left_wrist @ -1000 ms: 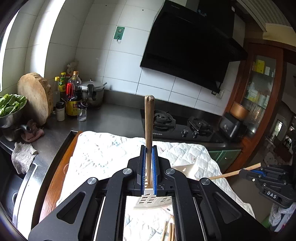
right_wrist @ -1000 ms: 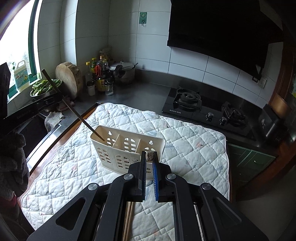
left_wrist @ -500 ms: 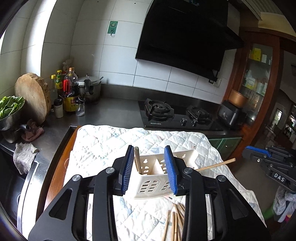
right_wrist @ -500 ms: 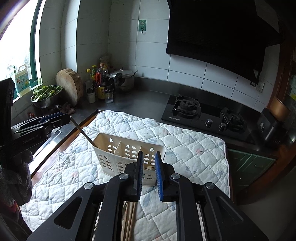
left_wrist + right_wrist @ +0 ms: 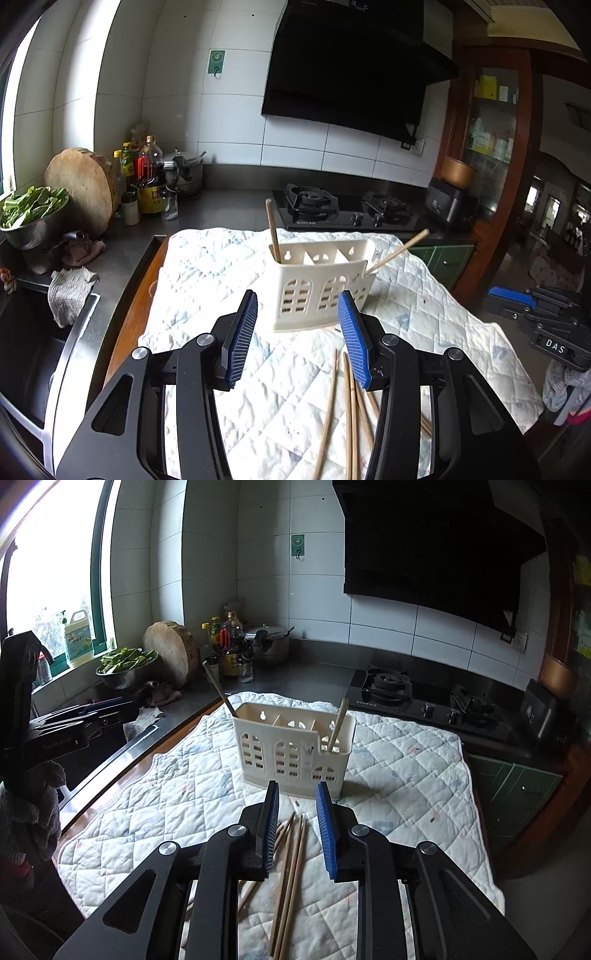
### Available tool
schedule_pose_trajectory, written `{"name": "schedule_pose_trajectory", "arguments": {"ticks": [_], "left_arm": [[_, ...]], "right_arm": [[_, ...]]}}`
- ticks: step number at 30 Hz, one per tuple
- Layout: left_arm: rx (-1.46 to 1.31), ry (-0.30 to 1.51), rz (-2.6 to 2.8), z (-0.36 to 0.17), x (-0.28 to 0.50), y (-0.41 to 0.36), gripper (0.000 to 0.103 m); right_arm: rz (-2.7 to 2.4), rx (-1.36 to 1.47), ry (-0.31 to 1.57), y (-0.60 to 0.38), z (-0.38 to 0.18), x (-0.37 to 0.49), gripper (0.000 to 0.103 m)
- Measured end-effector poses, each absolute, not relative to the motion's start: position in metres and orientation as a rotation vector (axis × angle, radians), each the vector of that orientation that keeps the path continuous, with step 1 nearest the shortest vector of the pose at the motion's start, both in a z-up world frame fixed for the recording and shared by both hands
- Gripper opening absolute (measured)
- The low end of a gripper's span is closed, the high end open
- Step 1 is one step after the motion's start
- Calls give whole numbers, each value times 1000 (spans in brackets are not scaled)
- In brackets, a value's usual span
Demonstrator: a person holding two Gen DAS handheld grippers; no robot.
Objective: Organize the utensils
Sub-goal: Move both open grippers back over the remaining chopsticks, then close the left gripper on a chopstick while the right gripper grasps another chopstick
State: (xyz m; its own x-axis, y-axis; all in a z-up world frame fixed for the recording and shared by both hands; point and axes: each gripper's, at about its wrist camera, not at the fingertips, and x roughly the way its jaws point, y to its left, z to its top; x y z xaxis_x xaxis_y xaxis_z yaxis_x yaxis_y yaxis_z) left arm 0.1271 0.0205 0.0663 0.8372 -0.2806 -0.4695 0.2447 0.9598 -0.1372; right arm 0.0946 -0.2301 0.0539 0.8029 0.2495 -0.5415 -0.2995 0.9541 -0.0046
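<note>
Chopsticks are the job I am working through: one dark stick (image 5: 273,230) stands in the left-end compartment of the cream holder (image 5: 320,291), and a lighter stick (image 5: 399,251) leans out of the right-end compartment. I judge both as already placed, so the step in hand is reaching for the next pair from the loose bundle (image 5: 291,867) lying on the quilted cloth (image 5: 406,775) that covers the counter.

My left gripper (image 5: 297,334) has nothing between its jaws, which are opening to a middling gap, and it hangs over the cloth just in front of the holder. My right gripper (image 5: 297,827) is empty too, its jaws opening but narrow for now, directly above the bundle.

That bundle runs lengthwise toward the holder, near ends under my grippers, far tips just short of the holder's base. The sticks overlap and splay slightly.

Next I would lower one gripper across the sticks' long axis, with the jaws set wide enough to straddle a single stick, and close on it without dragging its neighbours.
</note>
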Motion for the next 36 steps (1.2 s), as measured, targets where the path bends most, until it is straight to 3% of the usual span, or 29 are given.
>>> {"name": "schedule_pose_trajectory", "arguments": {"ticks": [18,36], "left_arm": [[-22,764,-275,-64,82,20,46],[-9,897,-299,-114,87,-2,45]], "right_arm": [[206,-67,789,-246,-95,52,21],[239,-30,841,-241,-117,49,19]]}}
